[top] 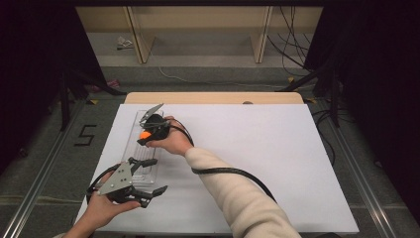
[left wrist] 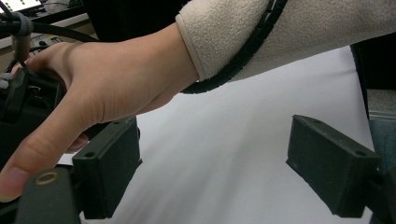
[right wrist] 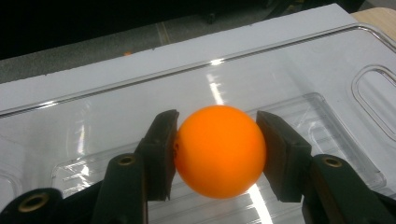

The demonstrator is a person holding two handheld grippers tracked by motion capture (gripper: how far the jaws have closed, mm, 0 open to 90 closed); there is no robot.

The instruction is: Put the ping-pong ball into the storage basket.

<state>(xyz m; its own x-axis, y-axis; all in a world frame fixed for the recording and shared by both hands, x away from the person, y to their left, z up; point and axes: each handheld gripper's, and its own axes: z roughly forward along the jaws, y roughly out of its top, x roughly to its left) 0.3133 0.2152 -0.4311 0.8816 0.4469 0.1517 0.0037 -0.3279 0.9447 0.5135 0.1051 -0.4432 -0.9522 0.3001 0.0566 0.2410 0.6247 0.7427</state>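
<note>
Orange ball [right wrist: 219, 150] clamped between both pads of right gripper [right wrist: 217, 154], just above clear plastic tray [right wrist: 327, 70]. Lower it well inside tray rim, then ease the grip slowly so it doesn't roll. Left gripper [left wrist: 224, 172] beside tray, jaws wide, empty

High view: fixed above the near side, looking forward and down over the whole white table [top: 277, 163], far off. Left gripper view: riding low on the left tool [left wrist: 215, 172], facing across the table, very near the right sleeve [left wrist: 299, 32], shared with the high view. Right gripper view: riding on the right tool [right wrist: 217, 154], angled down, close on the orange ball [right wrist: 219, 151] and clear tray [right wrist: 299, 74], both small in the high view.
</note>
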